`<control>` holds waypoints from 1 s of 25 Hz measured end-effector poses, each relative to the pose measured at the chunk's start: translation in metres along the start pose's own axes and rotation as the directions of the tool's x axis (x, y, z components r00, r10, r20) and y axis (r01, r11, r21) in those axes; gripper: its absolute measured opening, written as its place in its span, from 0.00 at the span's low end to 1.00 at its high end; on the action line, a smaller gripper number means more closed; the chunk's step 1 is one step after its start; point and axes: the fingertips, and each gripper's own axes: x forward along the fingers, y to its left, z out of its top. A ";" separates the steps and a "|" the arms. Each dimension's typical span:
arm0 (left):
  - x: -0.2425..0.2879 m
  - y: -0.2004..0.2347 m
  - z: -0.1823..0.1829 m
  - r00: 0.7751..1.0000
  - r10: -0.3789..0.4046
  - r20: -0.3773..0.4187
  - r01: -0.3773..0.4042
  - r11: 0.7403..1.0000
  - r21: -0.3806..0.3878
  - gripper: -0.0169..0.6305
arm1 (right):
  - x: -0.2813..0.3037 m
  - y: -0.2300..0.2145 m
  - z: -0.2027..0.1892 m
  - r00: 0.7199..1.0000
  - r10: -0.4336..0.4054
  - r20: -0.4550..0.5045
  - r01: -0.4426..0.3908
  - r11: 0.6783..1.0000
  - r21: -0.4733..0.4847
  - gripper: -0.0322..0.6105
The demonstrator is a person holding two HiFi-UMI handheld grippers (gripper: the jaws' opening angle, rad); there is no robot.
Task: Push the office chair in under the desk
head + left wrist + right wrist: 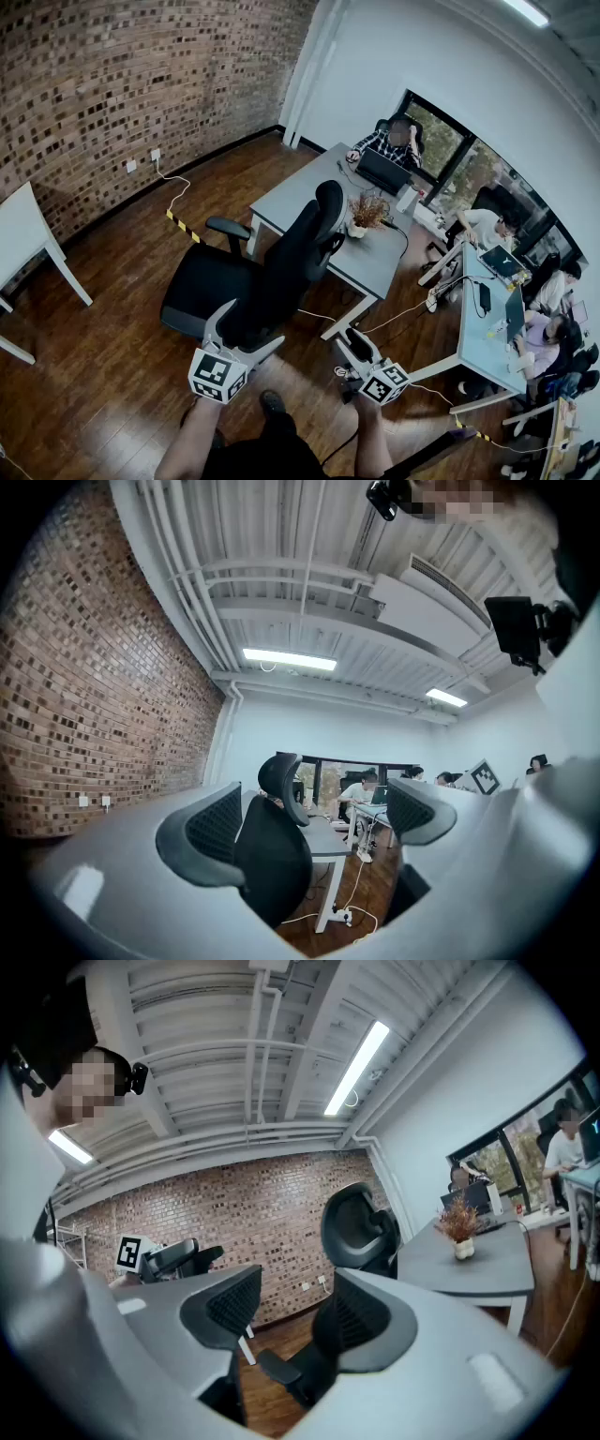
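While the head view shows the whole chair (281,267) at frame centre, just beside the desk (309,202), the left gripper view shows only its backrest and headrest, framed between the widely spread jaws of the left gripper (314,822). I cannot tell whether they touch it. The seat points to frame left, away from the desk, and the back leans toward the upper right. The right gripper (295,1312) has its jaws apart on nothing, with the chair beyond them.
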 end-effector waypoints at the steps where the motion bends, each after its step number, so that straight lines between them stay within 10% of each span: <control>1: 0.027 -0.006 -0.009 1.000 -0.001 -0.011 0.001 1.000 0.005 0.92 | 0.003 -0.029 0.007 1.000 0.001 -0.005 -0.001 1.000 -0.014 0.43; 10: 0.232 -0.035 -0.117 0.979 0.066 -0.191 -0.064 0.998 0.017 0.92 | 0.089 -0.226 0.062 0.968 0.197 -0.156 -0.226 0.953 -0.201 0.66; 14: 0.223 -0.044 -0.060 0.957 0.096 -0.274 -0.100 0.995 0.000 0.84 | 0.120 -0.171 0.123 0.906 0.319 -0.279 -0.386 0.893 -0.232 0.75; 19: 0.234 -0.022 -0.007 0.948 0.077 -0.309 -0.110 0.990 -0.091 0.38 | 0.163 -0.096 0.166 0.782 0.514 -0.352 -0.602 0.770 -0.212 0.68; 25: 0.190 -0.034 0.042 0.939 0.032 -0.342 -0.112 0.970 -0.217 0.42 | 0.147 -0.017 0.199 0.802 0.492 -0.337 -0.569 0.801 -0.185 0.66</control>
